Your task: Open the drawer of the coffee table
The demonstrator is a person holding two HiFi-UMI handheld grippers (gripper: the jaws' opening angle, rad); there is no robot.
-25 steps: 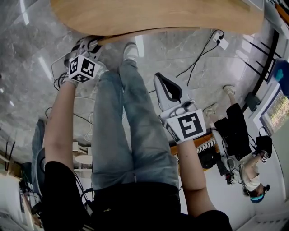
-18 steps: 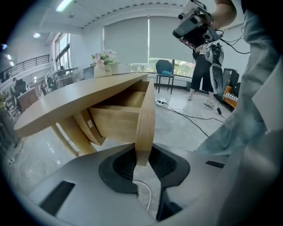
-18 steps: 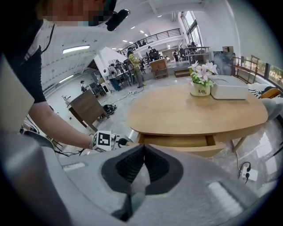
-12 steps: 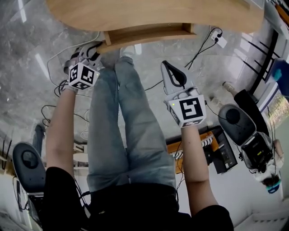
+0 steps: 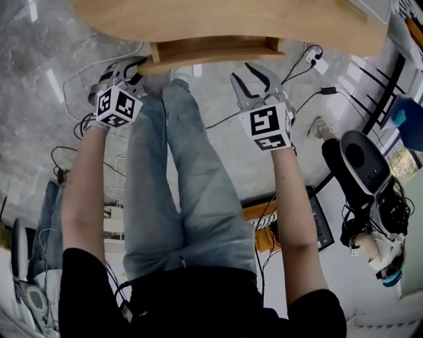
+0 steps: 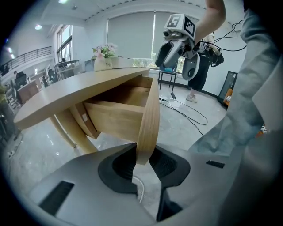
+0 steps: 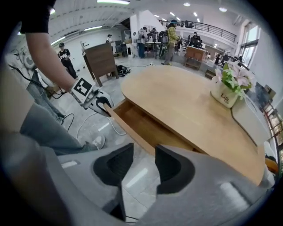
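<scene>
The coffee table point(image 5: 225, 20) and its drawer point(image 5: 211, 51) are shown in pale wood against a grey marbled floor point(image 5: 39, 86). The grey left gripper point(image 6: 142, 155) and right gripper point(image 7: 143, 161) are marked with black-and-white squares.

- "Life", in dark script, stands on the front of the white pot point(image 7: 224, 98). The pot is at the right of the right gripper view, on the table point(image 7: 177, 106).
- At the upper left of the left gripper view, the same white pot point(image 6: 102, 65) bears a dark word too small to read.
- A small pale label point(image 6: 85, 117) sits on the wooden support under the table point(image 6: 66, 95). Its print cannot be made out.
- At the upper left of the head view, the left cube point(image 5: 117, 105) on the left gripper point(image 5: 132, 66) carries black-and-white square code markers. They show no letters or digits.
- Right of centre in the head view, the right cube point(image 5: 266, 125) on the right gripper point(image 5: 254, 79) carries the same kind of marker. It has nothing readable either.
</scene>
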